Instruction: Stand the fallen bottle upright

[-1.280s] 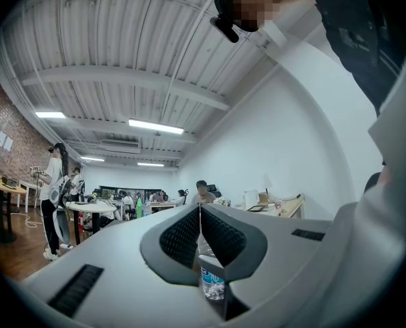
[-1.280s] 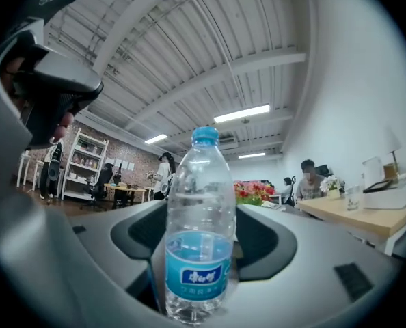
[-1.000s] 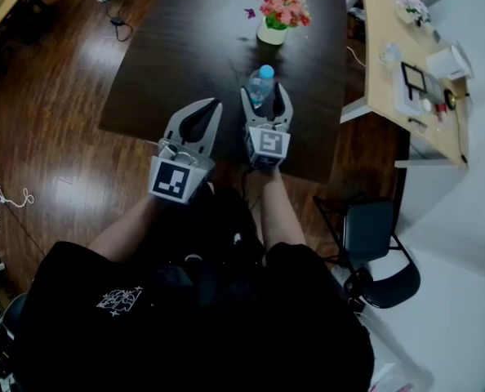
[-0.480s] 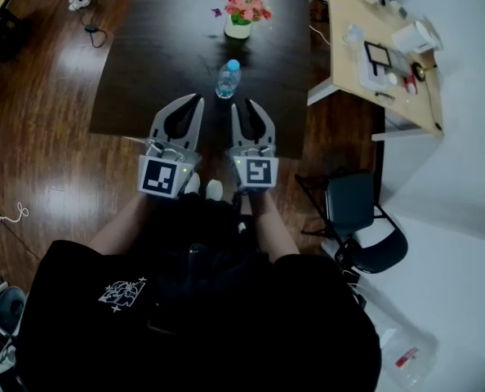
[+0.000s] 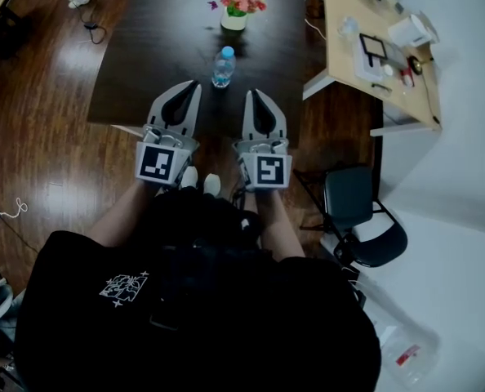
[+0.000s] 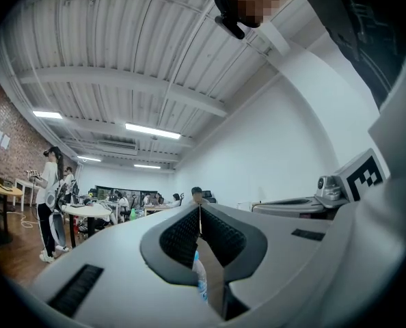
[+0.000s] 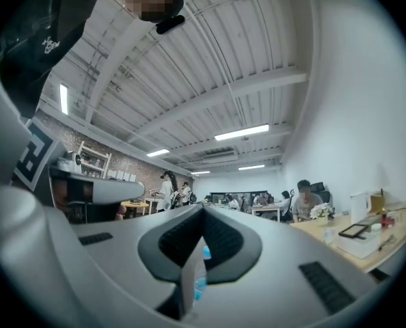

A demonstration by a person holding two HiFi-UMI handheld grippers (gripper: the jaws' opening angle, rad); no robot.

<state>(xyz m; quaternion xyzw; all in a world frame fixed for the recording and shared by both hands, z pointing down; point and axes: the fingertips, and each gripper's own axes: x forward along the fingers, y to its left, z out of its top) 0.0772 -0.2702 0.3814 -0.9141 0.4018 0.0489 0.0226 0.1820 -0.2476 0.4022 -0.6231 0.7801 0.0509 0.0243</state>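
Finally, the bottle (image 5: 222, 65) was left upright on the surface (image 5: 157, 47), and the left tongs (image 5: 192, 86) and right tongs (image 5: 252, 95) were withdrawn, closed and empty.

bottle (image 5: 223, 66) on table (image 5: 161, 47), flowerpot (image 5: 234, 20) just behind

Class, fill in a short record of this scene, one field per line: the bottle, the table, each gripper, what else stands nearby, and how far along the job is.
bottle: upright, blue cap on top, not held
table: dark, with the bottle near its middle
flower pot: on the table beyond the bottle
left gripper: jaws together, empty, short of the bottle
right gripper: jaws together, empty, short of the bottle
nearby: light desk, dark chair
job: bottle already standing
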